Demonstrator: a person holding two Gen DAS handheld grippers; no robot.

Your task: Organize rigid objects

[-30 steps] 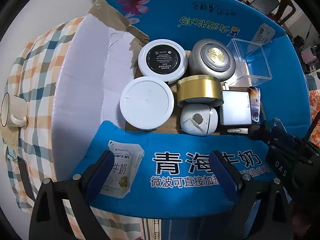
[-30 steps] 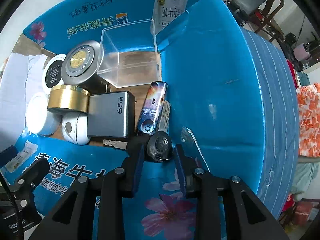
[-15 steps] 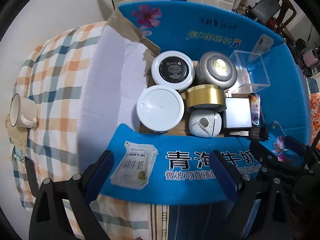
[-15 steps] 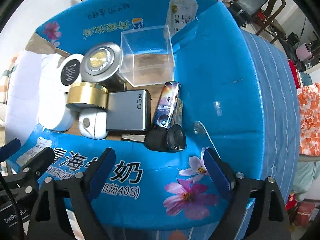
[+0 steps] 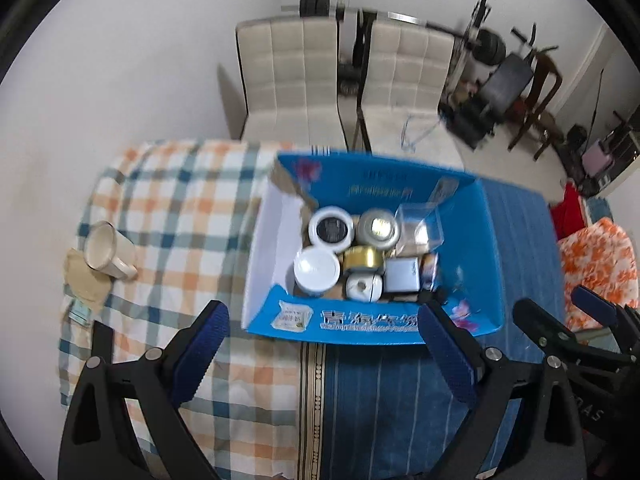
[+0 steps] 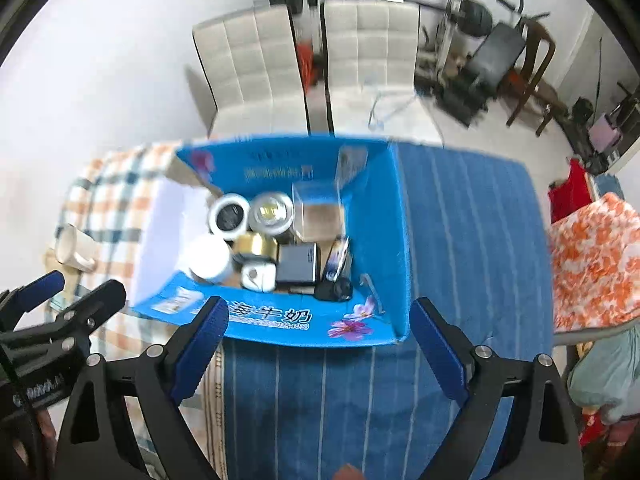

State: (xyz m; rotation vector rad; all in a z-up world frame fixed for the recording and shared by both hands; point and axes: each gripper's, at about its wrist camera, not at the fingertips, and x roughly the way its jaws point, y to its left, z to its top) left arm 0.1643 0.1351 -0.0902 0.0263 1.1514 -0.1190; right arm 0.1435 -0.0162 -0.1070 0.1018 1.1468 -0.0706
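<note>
A blue cardboard box (image 5: 472,248) (image 6: 384,240) stands on the table and holds several rigid items: a white round tin (image 5: 317,268), a black-lidded jar (image 5: 331,229), a silver tin (image 5: 378,227), a gold tin (image 5: 362,258), a grey case (image 5: 402,275), a clear plastic cube (image 6: 318,216) and a black key fob (image 6: 334,291). My left gripper (image 5: 324,344) is open and empty, above the table in front of the box. My right gripper (image 6: 320,340) is open and empty, also in front of the box.
A cream mug (image 5: 106,250) lies on the checked cloth at the left. A blue striped cloth (image 6: 460,240) covers the table's right side. Two white chairs (image 5: 344,80) stand behind the table. An orange flowered cloth (image 6: 592,264) lies at the right.
The right gripper opened and let go of the black key fob, which now lies in the box. Both grippers pulled up and back from the box.
</note>
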